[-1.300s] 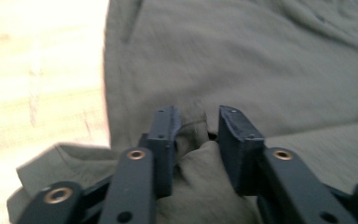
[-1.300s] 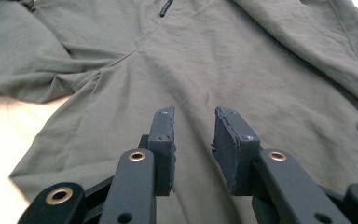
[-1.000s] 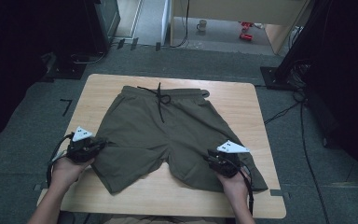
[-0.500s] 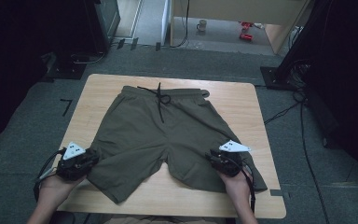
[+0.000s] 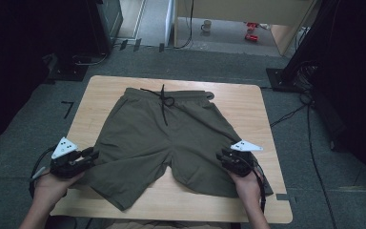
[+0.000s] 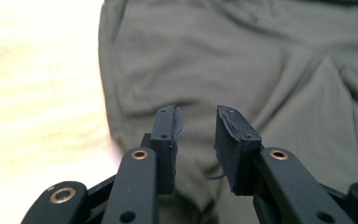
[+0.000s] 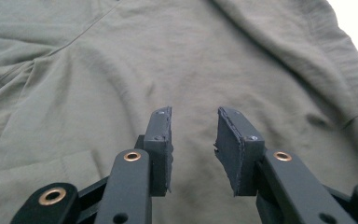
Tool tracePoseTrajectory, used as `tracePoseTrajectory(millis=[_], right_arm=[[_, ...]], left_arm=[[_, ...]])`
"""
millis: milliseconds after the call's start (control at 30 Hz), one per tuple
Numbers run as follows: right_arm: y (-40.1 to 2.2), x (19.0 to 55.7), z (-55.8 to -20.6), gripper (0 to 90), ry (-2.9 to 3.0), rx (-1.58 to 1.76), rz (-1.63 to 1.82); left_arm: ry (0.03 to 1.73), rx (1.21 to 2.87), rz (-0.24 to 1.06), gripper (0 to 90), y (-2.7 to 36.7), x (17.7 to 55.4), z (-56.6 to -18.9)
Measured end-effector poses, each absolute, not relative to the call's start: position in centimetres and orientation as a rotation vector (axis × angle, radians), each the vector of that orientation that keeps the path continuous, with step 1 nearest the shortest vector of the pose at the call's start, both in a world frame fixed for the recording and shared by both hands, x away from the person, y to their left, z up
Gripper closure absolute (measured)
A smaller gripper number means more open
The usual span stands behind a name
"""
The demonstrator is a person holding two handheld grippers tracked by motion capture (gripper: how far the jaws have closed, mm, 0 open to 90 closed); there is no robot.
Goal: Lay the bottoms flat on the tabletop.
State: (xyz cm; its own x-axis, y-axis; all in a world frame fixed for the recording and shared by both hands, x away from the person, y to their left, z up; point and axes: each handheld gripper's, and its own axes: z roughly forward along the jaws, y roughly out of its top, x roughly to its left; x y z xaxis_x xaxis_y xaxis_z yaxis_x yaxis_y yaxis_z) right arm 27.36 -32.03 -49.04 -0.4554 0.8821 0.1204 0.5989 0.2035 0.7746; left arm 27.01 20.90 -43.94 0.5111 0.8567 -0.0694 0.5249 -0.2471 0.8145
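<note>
Honestly the far stuff on the floor is too small to make out: a pale mug-ish thing [image 5: 206,25] and some red bits [image 5: 251,31] are sitting beyond the table [image 5: 248,102]. The shorts [image 6: 242,65] are running off the edges in both gripper views, and the person's forearms are getting cropped at the near edge of the high view.

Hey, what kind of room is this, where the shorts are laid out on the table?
Probably a lab or a workshop set up for recording, not a home: a bare wooden table stands on grey carpet, cables trail across the floor, and dark equipment stands surround the olive shorts.
</note>
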Motion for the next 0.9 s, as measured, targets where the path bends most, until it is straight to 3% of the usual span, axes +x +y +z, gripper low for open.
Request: tracePoseTrajectory(millis=[300,533,900], right_arm=[[-33.1,28.9,-49.0,63.2,2.107,1.379,1.134],[-32.7,30.6,-50.1,60.6,2.165,1.404,1.085],[-30.7,31.8,-51.7,50.0,2.188,1.397,1.045]], left_arm=[[1.158,1.948,0.498,69.8,20.8,31.2,-44.6],[1.182,2.017,0.444,69.4,19.6,34.3,-47.2],[1.141,2.122,0.429,63.3,17.2,35.4,-50.6]])
